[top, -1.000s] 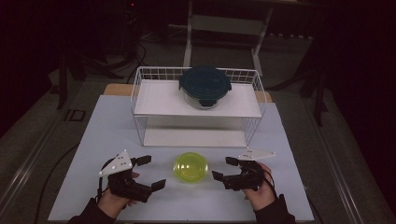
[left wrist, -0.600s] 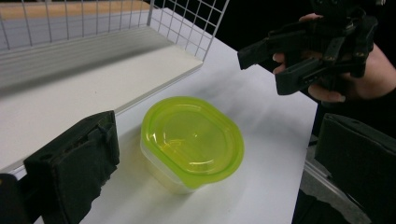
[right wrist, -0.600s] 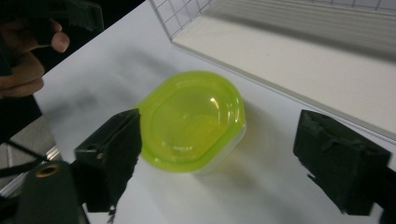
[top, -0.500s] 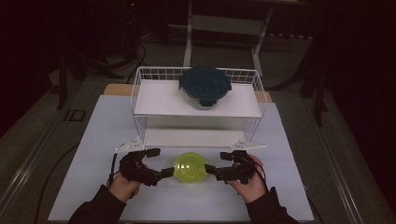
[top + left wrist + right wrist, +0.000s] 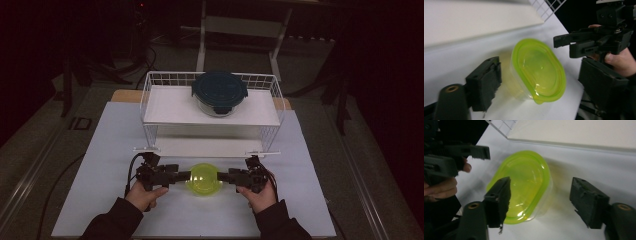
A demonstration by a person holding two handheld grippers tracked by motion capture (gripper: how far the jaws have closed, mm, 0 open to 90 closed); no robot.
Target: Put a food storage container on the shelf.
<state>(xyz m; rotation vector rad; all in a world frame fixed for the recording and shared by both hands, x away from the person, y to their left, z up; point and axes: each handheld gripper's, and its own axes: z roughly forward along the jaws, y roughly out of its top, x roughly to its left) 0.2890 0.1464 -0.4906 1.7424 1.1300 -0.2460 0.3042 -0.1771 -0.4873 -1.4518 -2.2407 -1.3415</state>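
Observation:
A translucent yellow-green container with its lid on sits on the white table, just in front of the wire rack. My left gripper reaches it from the left and my right gripper from the right. In the left gripper view the container lies between the two jaws of the left gripper, with a gap on each side. In the right gripper view the container sits between the jaws of the right gripper, close to the left one and far from the right one. Both grippers' jaws have just been closing, and neither presses on the container.
A white wire rack with two shelves stands behind the container. A round glass container with a dark blue lid rests on its top shelf. The table has bare room to the left and right of the hands.
Both grippers moved forward and inward from the near corners until they flank the yellow-green container. Their jaws stand narrower than before.

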